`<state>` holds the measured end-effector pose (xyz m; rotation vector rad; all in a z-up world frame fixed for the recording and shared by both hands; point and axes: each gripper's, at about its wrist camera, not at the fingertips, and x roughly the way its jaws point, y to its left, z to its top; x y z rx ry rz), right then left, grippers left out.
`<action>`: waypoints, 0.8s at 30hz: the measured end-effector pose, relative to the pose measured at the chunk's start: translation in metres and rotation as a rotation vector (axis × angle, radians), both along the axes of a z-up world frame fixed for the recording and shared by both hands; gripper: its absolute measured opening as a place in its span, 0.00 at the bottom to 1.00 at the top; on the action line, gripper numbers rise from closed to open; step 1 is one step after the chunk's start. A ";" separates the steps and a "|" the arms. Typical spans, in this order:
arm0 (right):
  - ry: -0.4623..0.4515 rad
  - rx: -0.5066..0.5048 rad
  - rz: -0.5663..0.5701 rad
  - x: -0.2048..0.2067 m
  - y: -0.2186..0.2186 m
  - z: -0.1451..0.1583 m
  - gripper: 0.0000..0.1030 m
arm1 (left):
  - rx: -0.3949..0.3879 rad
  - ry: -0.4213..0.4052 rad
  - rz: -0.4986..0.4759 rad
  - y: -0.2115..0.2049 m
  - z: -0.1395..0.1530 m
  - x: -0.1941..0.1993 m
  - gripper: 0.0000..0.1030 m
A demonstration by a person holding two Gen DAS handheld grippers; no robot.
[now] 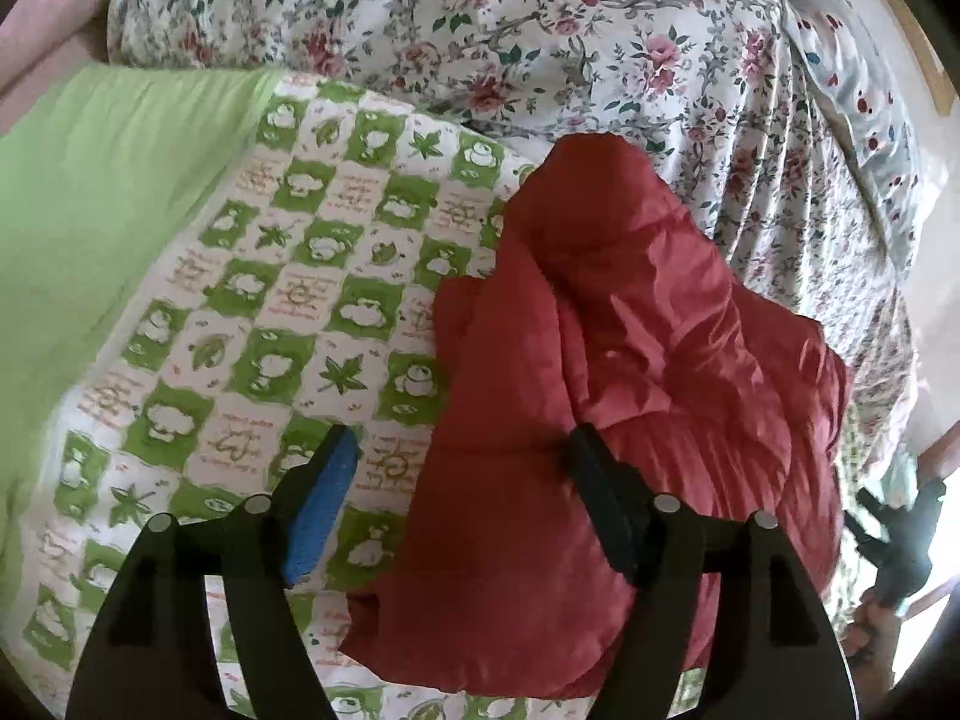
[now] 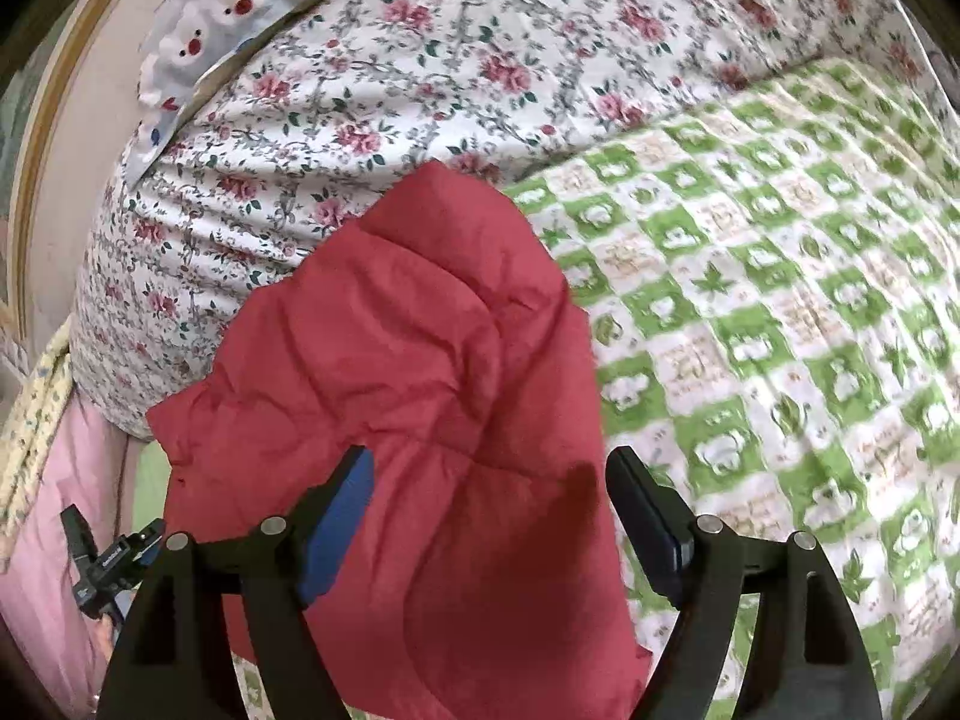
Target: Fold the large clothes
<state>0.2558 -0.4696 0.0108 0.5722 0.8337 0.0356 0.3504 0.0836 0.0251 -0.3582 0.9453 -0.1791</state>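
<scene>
A red puffy quilted jacket point(image 1: 630, 372) lies bunched on a green-and-white checked bedsheet point(image 1: 288, 276); it also shows in the right wrist view point(image 2: 420, 372). My left gripper point(image 1: 462, 450) is open, hovering over the jacket's left edge, one blue-padded finger point(image 1: 324, 510) over the sheet and the other over the red fabric. My right gripper point(image 2: 489, 474) is open above the jacket's near part, holding nothing. The other gripper appears at the far right of the left wrist view point(image 1: 900, 540) and at the lower left of the right wrist view point(image 2: 108, 564).
A flowered quilt point(image 1: 540, 48) is piled behind the jacket, also in the right wrist view point(image 2: 360, 96). A plain green cloth point(image 1: 102, 192) lies at the left. A bear-print pillow point(image 2: 228, 18) and a pink cloth point(image 2: 48, 540) sit by the bed's wooden edge point(image 2: 42, 150).
</scene>
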 end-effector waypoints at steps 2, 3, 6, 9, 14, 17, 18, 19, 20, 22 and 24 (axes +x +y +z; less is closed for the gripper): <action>0.011 0.019 0.001 -0.003 -0.004 -0.006 0.81 | -0.045 0.010 -0.021 0.001 -0.003 0.002 0.71; 0.017 0.024 0.000 -0.005 -0.006 -0.009 0.82 | -0.072 0.017 -0.032 0.002 -0.006 0.003 0.73; 0.037 0.060 0.006 -0.006 -0.009 -0.021 0.83 | -0.126 0.048 -0.040 0.004 -0.017 0.008 0.76; 0.063 0.097 0.018 -0.003 -0.008 -0.032 0.83 | -0.157 0.067 -0.046 0.003 -0.024 0.011 0.77; 0.079 0.123 0.023 -0.001 -0.005 -0.043 0.85 | -0.175 0.072 -0.052 0.005 -0.028 0.013 0.79; 0.080 0.131 0.019 0.001 -0.005 -0.046 0.87 | -0.175 0.071 -0.057 0.005 -0.029 0.014 0.80; 0.082 0.134 0.020 0.001 -0.006 -0.047 0.88 | -0.177 0.072 -0.058 0.004 -0.030 0.014 0.80; 0.081 0.142 0.022 0.001 -0.006 -0.048 0.88 | -0.185 0.073 -0.060 0.005 -0.031 0.015 0.80; 0.079 0.152 0.025 0.003 -0.006 -0.050 0.88 | -0.197 0.077 -0.062 0.005 -0.033 0.017 0.81; 0.077 0.172 0.032 0.005 -0.008 -0.052 0.89 | -0.225 0.087 -0.060 0.006 -0.036 0.019 0.83; 0.077 0.188 0.035 0.008 -0.008 -0.054 0.90 | -0.259 0.100 -0.060 0.006 -0.041 0.023 0.84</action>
